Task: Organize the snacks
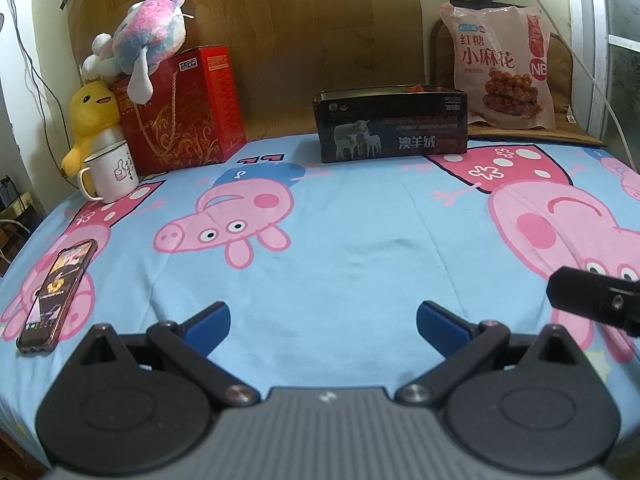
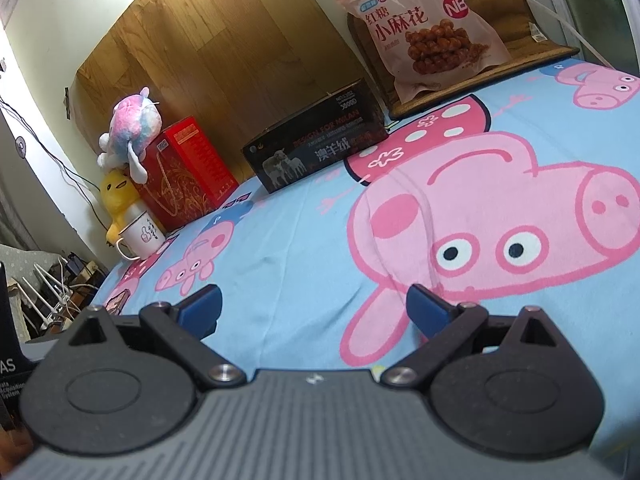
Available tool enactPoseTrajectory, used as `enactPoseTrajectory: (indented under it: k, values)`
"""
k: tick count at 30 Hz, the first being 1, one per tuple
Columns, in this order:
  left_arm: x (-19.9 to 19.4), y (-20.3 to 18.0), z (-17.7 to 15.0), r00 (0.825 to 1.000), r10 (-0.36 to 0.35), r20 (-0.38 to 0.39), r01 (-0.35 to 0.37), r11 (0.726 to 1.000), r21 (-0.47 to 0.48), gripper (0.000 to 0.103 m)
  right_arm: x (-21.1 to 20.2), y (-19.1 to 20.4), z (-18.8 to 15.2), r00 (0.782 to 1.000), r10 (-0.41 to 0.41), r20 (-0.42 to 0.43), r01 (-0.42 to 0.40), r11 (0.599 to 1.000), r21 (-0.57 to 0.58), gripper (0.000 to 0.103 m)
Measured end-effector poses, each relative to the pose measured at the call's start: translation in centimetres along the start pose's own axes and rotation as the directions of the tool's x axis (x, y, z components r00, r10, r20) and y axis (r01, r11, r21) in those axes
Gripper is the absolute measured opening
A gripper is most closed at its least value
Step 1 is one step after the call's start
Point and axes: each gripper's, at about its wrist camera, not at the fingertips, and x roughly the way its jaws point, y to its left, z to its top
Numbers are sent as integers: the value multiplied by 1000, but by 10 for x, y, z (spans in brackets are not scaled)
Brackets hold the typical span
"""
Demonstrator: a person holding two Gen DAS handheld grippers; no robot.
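Note:
A pink snack bag [image 1: 502, 66] with Chinese print leans upright at the back right on a brown mat; it also shows in the right wrist view [image 2: 426, 26]. A black open-top box [image 1: 390, 126] with a sheep picture stands at the back middle, also in the right wrist view [image 2: 316, 144]; something orange shows just inside its rim. My left gripper [image 1: 323, 326] is open and empty above the blue cartoon-pig cloth. My right gripper [image 2: 314, 312] is open and empty too; part of it [image 1: 596, 298] shows at the right edge of the left wrist view.
A red gift bag [image 1: 182, 114] with plush toys [image 1: 142, 42] stands back left, with a yellow plush [image 1: 90, 120] and a white mug [image 1: 112, 170]. A phone [image 1: 56, 292] lies near the left edge. A white cable [image 1: 576, 60] runs at the right.

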Motion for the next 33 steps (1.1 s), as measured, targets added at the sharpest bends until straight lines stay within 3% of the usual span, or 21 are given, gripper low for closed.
enactPoseTrajectory:
  k: [33]
  values:
    - [-2,3,0,999,26,18,-26,1000,-3,103,0,3,0,1000,-4,12,4,1000,-29,100]
